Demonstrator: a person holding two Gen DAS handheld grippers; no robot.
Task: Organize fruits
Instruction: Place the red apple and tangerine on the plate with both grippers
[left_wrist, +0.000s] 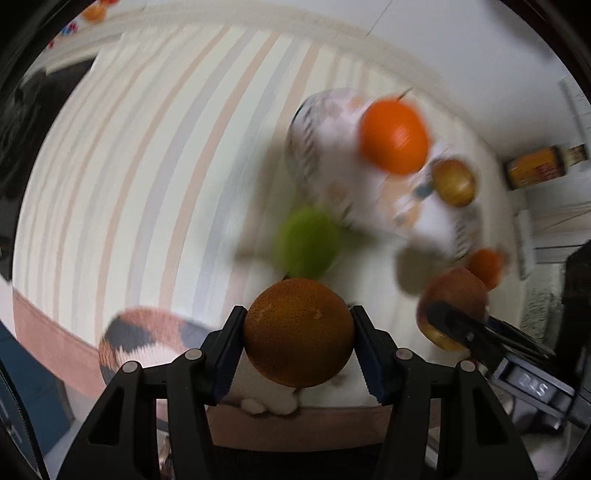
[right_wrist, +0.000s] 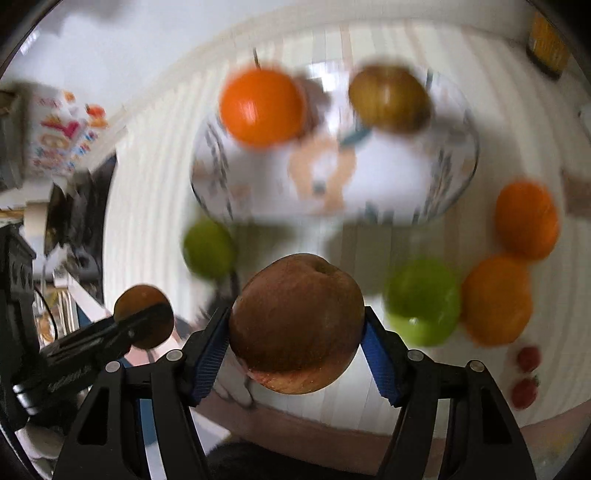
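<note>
A: Left wrist: the striped cloth (left_wrist: 147, 155) lies below us. Our left gripper (left_wrist: 297, 347) is clamped on the dark orange (left_wrist: 298, 332); the bowl (left_wrist: 314, 147) sits at one o'clock.

B: Right wrist: our right gripper (right_wrist: 297, 345) grips the russet apple (right_wrist: 295, 325), bowl (right_wrist: 454, 173) at twelve. We should lower gently and release over bare bowl floor.

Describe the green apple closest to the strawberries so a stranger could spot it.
Start at the patterned glass bowl on the striped tablecloth. Below its right side sits the green apple, touching an orange. It is the larger-looking green fruit; the other one lies alone, left.
</note>
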